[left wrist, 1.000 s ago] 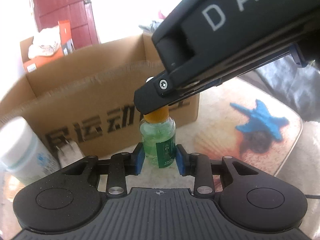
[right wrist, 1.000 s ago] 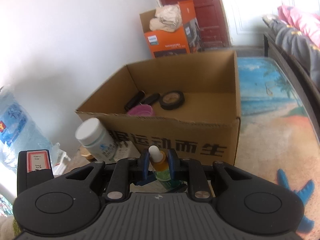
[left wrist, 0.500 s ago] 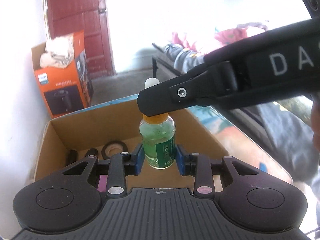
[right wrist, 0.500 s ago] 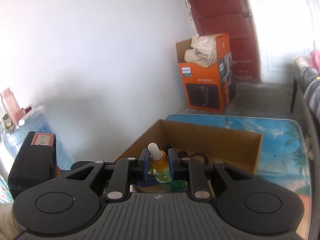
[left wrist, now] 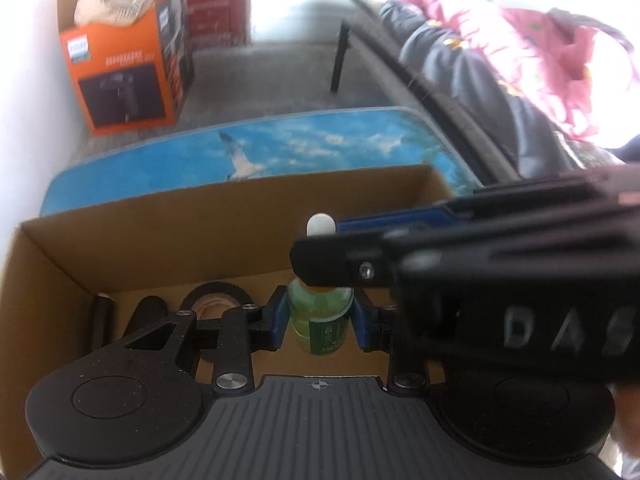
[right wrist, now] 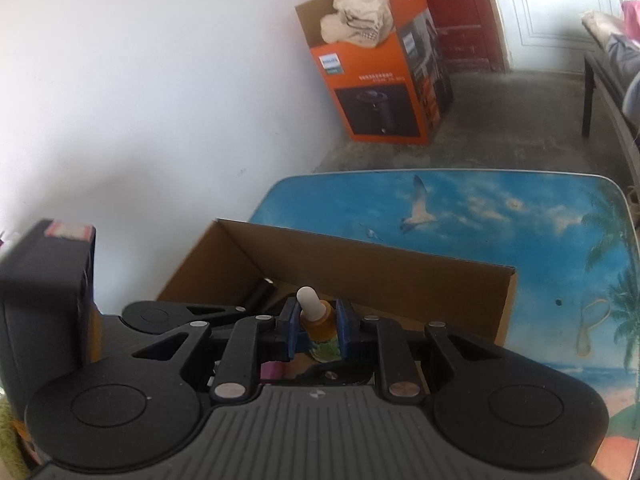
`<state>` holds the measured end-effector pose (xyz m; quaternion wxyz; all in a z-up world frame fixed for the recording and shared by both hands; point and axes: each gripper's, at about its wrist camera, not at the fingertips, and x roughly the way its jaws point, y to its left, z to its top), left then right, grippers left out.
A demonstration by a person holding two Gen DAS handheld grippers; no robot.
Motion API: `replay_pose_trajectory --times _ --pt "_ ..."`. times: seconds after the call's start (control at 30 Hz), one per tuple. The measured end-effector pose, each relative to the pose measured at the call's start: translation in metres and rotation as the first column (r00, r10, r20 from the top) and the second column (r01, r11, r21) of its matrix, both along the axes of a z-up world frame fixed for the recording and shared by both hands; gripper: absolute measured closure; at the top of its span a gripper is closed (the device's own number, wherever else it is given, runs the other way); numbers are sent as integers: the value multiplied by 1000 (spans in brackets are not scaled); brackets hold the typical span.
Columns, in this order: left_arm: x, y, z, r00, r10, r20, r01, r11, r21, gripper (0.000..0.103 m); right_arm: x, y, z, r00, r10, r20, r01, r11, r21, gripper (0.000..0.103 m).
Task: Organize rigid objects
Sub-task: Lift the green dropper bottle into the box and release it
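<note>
A small green glass dropper bottle (left wrist: 318, 322) with an orange collar (right wrist: 318, 326) and a white rubber bulb (left wrist: 320, 225) hangs over the open cardboard box (left wrist: 200, 232). My left gripper (left wrist: 320, 322) is shut on the bottle's glass body. Coming in from the right, my right gripper (left wrist: 320, 258) is shut on the collar, which sits between its blue pads (right wrist: 316, 330). In the right wrist view the box (right wrist: 380, 276) lies just below and ahead. A black tape roll (left wrist: 218, 300) and two black cylinders (left wrist: 102, 316) lie on the box floor.
The box stands on a table with a beach and seagull print (right wrist: 500, 208). An orange appliance carton (right wrist: 380, 80) holding cloth stands on the floor by the white wall. A dark sofa with clothes (left wrist: 500, 60) runs along the right. A rubber band (right wrist: 592, 328) lies on the table.
Both grippers, still clamped on the bottle, rose from in front of the box's printed side and moved forward over its opening. The box interior now lies beneath the bottle.
</note>
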<state>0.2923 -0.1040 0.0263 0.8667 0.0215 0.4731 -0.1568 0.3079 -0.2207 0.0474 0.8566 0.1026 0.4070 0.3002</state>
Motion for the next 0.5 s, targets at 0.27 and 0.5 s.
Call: replay_pose_trajectory --times 0.27,0.5 --pt "22 -2 -16 996 47 -72 -47 999 -2 71 31 7 -19 1000 -12 -21 11 999 -50 82" --pt "20 -6 -17 995 42 -85 -43 999 -12 68 39 12 -26 999 -7 -32 4 997 -76 82"
